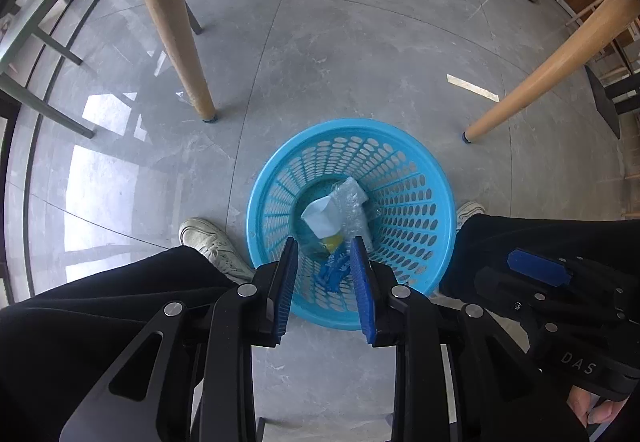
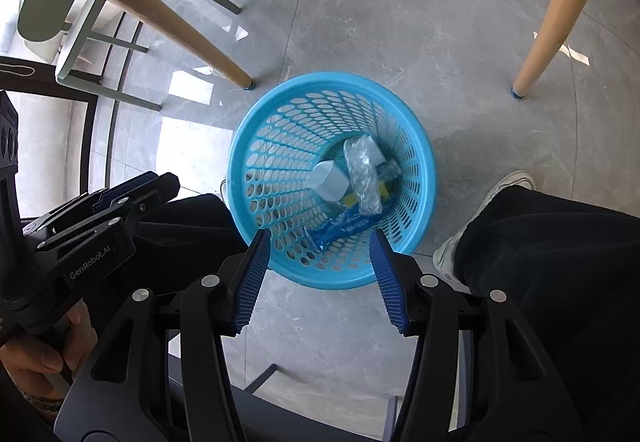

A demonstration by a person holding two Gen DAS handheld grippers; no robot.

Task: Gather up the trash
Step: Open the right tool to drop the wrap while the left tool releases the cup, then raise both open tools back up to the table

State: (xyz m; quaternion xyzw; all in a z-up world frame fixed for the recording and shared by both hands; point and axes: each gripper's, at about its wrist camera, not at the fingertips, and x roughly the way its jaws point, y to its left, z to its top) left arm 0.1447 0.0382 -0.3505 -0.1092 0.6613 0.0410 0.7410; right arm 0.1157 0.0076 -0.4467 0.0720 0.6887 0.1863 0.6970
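A blue plastic waste basket [image 1: 400, 161] stands on the grey tiled floor; it also shows in the right wrist view [image 2: 280, 129]. Inside lie a white paper piece [image 1: 322, 217], a clear crumpled plastic wrap [image 1: 354, 201], something yellow [image 1: 334, 241] and a blue wrapper [image 1: 334, 270]. The same paper [image 2: 330, 181], plastic wrap [image 2: 362, 173] and blue wrapper [image 2: 344, 228] show in the right wrist view. My left gripper [image 1: 324, 244] hangs above the basket's near side, open and empty. My right gripper [image 2: 320, 236] hangs above the basket's near rim, open and empty.
Wooden table legs [image 1: 176, 33] [image 1: 540, 81] stand around the basket. The person's legs and white shoes [image 1: 212, 242] [image 2: 480, 209] flank it. Green chair frames [image 2: 120, 21] stand at the left. The other gripper appears at the right [image 1: 560, 302] and at the left [image 2: 100, 226].
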